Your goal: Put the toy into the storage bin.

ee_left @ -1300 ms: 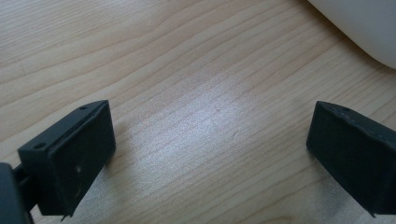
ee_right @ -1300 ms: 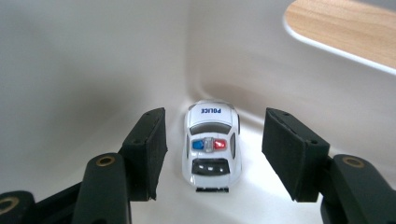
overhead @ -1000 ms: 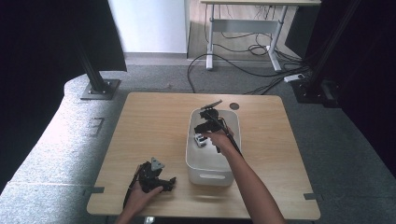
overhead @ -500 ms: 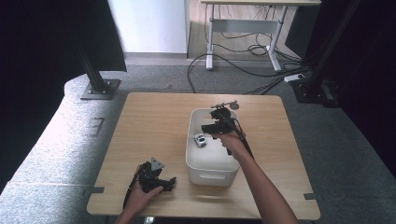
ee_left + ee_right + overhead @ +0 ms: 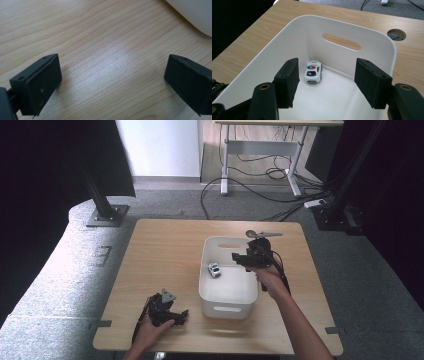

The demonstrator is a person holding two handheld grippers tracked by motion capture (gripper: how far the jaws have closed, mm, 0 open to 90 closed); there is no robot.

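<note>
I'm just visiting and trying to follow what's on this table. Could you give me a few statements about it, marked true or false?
1. A toy police car lies inside the white bin. True.
2. The right gripper is clamped on the car. False: its jaws stand open above the bin, with the car apart from them.
3. The left gripper is open over bare wood. True.
4. The bin stands on the floor. False: it stands on the wooden table.
5. The bin's wall has a handle slot. True.
</note>
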